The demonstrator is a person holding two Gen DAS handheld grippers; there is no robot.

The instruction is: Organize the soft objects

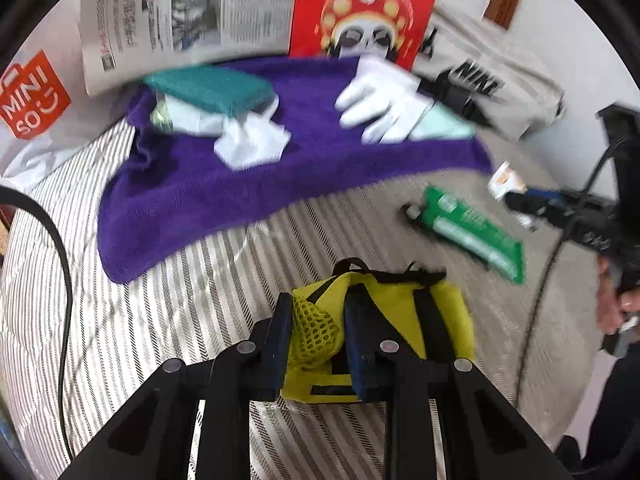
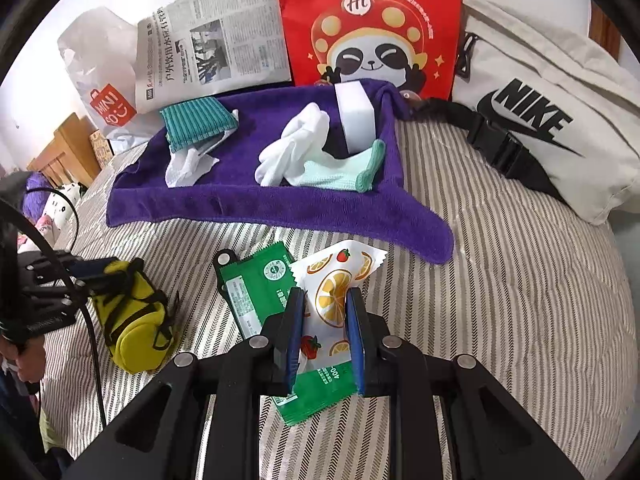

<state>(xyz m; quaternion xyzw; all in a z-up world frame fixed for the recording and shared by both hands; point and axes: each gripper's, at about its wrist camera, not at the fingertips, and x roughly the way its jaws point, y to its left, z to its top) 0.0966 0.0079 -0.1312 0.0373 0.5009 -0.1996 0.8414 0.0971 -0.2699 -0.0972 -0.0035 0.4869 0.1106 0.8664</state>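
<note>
Right now my left gripper [image 1: 316, 336] has its blue pads pinching the mesh side of a small yellow pouch [image 1: 384, 320], which sits on the striped bedcover [image 1: 160, 320]. My right gripper [image 2: 326, 336] is clamped on a white sachet printed with orange slices [image 2: 336, 292], its lower end overlapping a green packet [image 2: 252, 292] that lies flat on the bedcover just beside it. Farther out, a purple towel [image 2: 256, 200] is spread across the bed, carrying a teal striped cloth [image 2: 196, 124] with a white wipe [image 2: 186, 168] at its edge, white gloves [image 2: 292, 148], a mint-cuffed sock [image 2: 344, 172] and an upright white block [image 2: 354, 116]. Behind the towel stand a newspaper [image 2: 212, 52], a red panda bag [image 2: 368, 24] and a Miniso bag [image 2: 100, 76]; a beige Nike bag [image 2: 540, 120] lies to the right.
</note>
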